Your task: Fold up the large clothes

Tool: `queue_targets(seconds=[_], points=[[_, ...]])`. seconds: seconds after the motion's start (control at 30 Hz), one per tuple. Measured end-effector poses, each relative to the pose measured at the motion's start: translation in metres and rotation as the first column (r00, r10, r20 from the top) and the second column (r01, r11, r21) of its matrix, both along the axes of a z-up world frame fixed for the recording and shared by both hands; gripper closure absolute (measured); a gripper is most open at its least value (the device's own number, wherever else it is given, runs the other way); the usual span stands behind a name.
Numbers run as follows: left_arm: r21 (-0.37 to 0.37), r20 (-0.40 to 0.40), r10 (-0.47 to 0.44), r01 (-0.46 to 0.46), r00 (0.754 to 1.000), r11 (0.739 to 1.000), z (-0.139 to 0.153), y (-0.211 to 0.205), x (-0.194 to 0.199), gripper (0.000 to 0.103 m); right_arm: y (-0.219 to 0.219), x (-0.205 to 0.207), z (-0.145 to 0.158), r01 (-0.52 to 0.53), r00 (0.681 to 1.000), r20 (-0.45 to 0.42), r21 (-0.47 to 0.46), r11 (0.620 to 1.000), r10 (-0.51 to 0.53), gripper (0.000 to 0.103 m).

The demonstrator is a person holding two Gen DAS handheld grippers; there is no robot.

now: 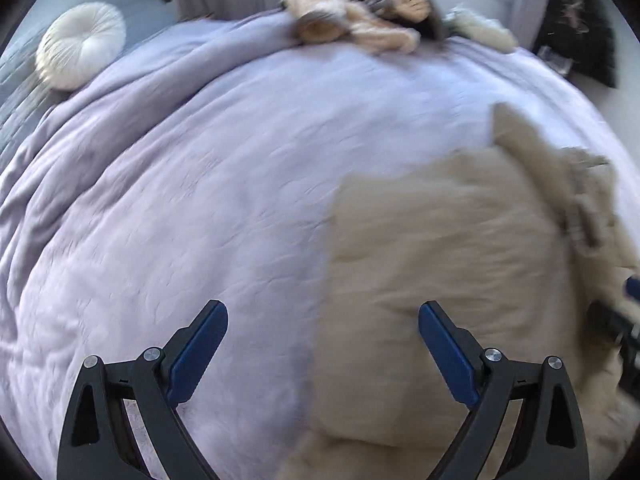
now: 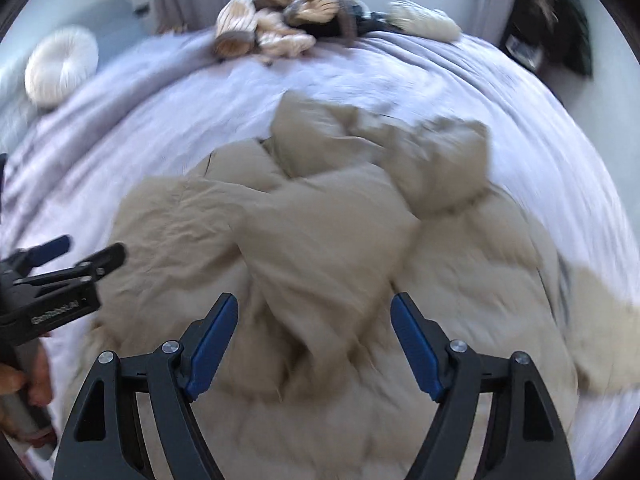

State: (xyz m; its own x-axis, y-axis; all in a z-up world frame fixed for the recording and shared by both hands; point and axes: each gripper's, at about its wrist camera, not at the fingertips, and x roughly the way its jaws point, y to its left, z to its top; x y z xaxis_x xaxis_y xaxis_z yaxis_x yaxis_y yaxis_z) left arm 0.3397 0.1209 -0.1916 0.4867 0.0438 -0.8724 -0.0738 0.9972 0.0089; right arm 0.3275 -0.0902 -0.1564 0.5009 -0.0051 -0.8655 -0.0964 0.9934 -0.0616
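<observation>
Left gripper (image 1: 323, 322) jaws wide, nothing between them — right gripper (image 2: 314, 316) jaws also wide, empty, above the beige garment (image 2: 320, 232). Garment lies crumpled on the lavender bedspread (image 1: 200, 184), near edge; striped clothes pile (image 2: 276, 20) and round white pillow (image 1: 82, 56) far side — both views blurred.

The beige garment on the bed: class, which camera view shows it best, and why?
The right wrist view: the beige garment lies crumpled mid-frame, nearly all visible, on the lilac bedspread. The left wrist view shows only a blurred part at its lower right.
</observation>
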Motion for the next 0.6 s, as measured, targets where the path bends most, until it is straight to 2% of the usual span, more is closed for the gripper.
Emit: queue_targets(seconds=[0.03, 0.07, 0.1, 0.13, 0.17, 0.2, 0.23, 0.3, 0.4, 0.43, 0.5, 0.53, 0.57, 0.6], points=[[-0.004, -0.019, 0.004, -0.004, 1.000, 1.000, -0.010, 0.002, 0.001, 0.006, 0.004, 0.007, -0.007, 0.003, 1.000, -0.007, -0.040, 0.999, -0.003, 0.022], [-0.007, -0.025, 0.004, -0.004, 1.000, 1.000, -0.015, 0.002, 0.000, 0.006, 0.004, 0.016, -0.012, 0.019, 1.000, -0.014, -0.088, 0.996, -0.020, 0.026], [-0.006, -0.025, 0.000, 0.000, 1.000, 1.000, -0.019, 0.002, 0.000, 0.006, -0.001, 0.020, -0.016, 0.039, 0.999, -0.010, -0.109, 0.993, -0.040, 0.040], [0.004, -0.024, -0.005, 0.005, 1.000, 1.000, -0.022, 0.001, -0.001, 0.006, -0.006, 0.021, -0.015, 0.051, 0.999, -0.002, -0.102, 0.993, -0.052, 0.093], [0.010, -0.022, -0.009, 0.009, 1.000, 1.000, -0.023, -0.001, -0.001, 0.006, -0.020, 0.017, -0.014, 0.085, 0.996, -0.002, -0.079, 0.993, -0.085, 0.096], [0.012, -0.021, -0.010, 0.010, 1.000, 1.000, -0.024, -0.002, -0.001, 0.006, -0.033, 0.013, -0.013, 0.116, 0.993, 0.002, -0.056, 0.992, -0.117, 0.096], [0.010, -0.023, -0.012, 0.013, 1.000, 1.000, -0.026, -0.001, 0.001, 0.006, -0.055, 0.006, -0.012, 0.168, 0.986, 0.003, 0.012, 0.986, -0.168, 0.096], [-0.006, -0.030, -0.028, 0.028, 0.999, 1.000, -0.031, -0.003, 0.006, 0.006, -0.094, -0.006, -0.015, 0.276, 0.961, -0.030, 0.126, 0.953, -0.275, 0.096], [0.009, -0.041, -0.039, 0.040, 0.998, 0.999, -0.032, -0.010, 0.014, 0.006, -0.142, -0.028, -0.039, 0.413, 0.911, -0.154, 0.333, 0.847, -0.383, 0.096], [0.017, -0.043, -0.040, 0.041, 0.998, 0.999, -0.031, -0.011, 0.014, 0.006, -0.149, -0.032, -0.045, 0.434, 0.901, -0.182, 0.371, 0.821, -0.395, 0.095], [0.020, -0.053, -0.034, 0.035, 0.998, 0.999, -0.025, -0.009, 0.014, 0.006, -0.163, -0.049, -0.053, 0.476, 0.880, -0.227, 0.443, 0.760, -0.418, 0.082], [0.018, -0.047, -0.030, 0.031, 0.998, 0.999, -0.019, -0.008, 0.013, 0.006, -0.167, -0.056, -0.051, 0.492, 0.870, -0.231, 0.449, 0.746, -0.435, 0.066], [0.014, -0.033, -0.028, 0.028, 0.999, 1.000, -0.013, -0.006, 0.013, 0.006, -0.174, -0.066, -0.044, 0.520, 0.853, -0.226, 0.440, 0.733, -0.470, 0.059], [0.010, -0.017, -0.026, 0.027, 1.000, 1.000, -0.008, -0.004, 0.012, 0.006, -0.180, -0.073, -0.035, 0.543, 0.837, -0.206, 0.431, 0.720, -0.508, 0.059]])
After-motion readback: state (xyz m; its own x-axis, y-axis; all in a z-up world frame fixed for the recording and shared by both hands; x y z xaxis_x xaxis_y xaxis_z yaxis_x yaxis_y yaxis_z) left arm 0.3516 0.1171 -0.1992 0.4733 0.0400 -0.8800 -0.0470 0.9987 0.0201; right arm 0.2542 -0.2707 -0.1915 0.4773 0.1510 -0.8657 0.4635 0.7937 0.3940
